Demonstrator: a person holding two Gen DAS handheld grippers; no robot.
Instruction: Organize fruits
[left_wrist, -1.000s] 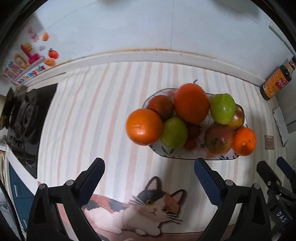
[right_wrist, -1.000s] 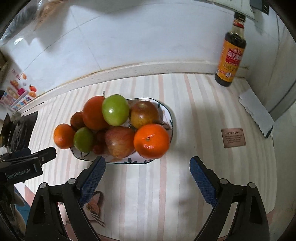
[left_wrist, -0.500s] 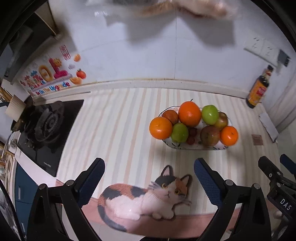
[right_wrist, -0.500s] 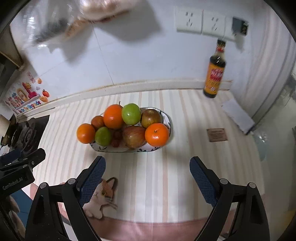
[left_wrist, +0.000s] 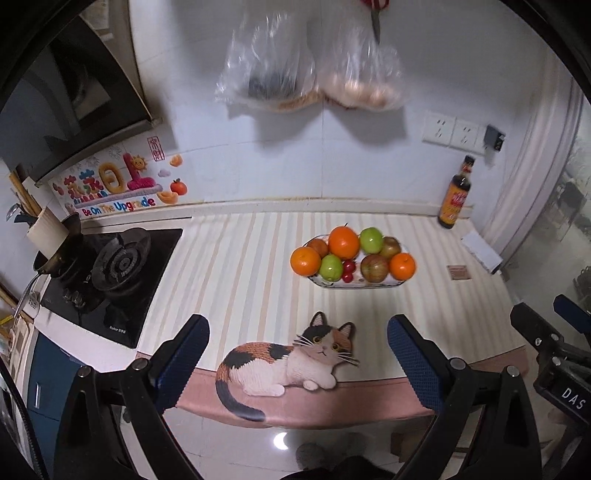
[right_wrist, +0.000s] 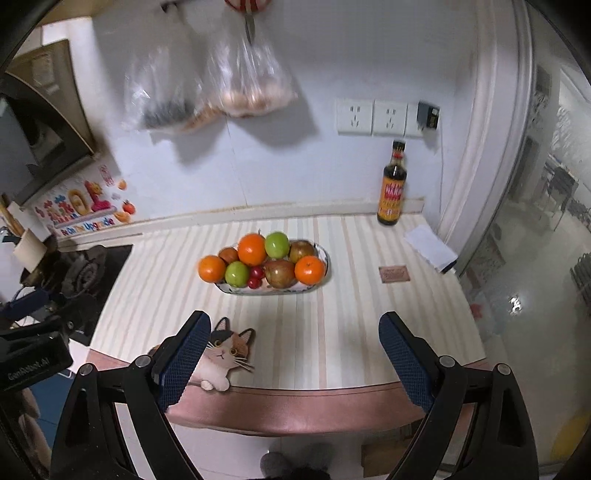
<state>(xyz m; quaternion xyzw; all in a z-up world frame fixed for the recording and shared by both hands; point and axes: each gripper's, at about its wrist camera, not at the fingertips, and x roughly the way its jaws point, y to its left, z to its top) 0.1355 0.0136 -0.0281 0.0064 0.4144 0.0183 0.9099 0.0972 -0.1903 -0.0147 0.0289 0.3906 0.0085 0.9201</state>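
Observation:
An oval patterned dish (left_wrist: 356, 285) (right_wrist: 325, 254) stands on the striped counter, piled with fruit: three oranges (left_wrist: 344, 242) (right_wrist: 252, 249), green apples (left_wrist: 371, 239) (right_wrist: 277, 244), reddish apples (left_wrist: 374, 268) (right_wrist: 280, 273) and small red cherries (left_wrist: 347, 271) (right_wrist: 255, 277). My left gripper (left_wrist: 297, 347) hangs open and empty well in front of the counter's front edge, far from the dish. My right gripper (right_wrist: 293, 341) is likewise open and empty, held back over the counter's edge. Each gripper's body shows at the side of the other's view.
A dark sauce bottle (right_wrist: 393, 184) stands at the back right by the wall. A gas stove (left_wrist: 118, 262) with a pot lies to the left. A cat picture (left_wrist: 288, 360) decorates the counter's front. Plastic bags (left_wrist: 306, 70) hang on the wall above. A folded cloth (right_wrist: 430, 248) lies at right.
Both grippers have pulled back and risen away from the dish, so the fruit looks much smaller and the counter's front edge and floor have come into view. Both stayed open.

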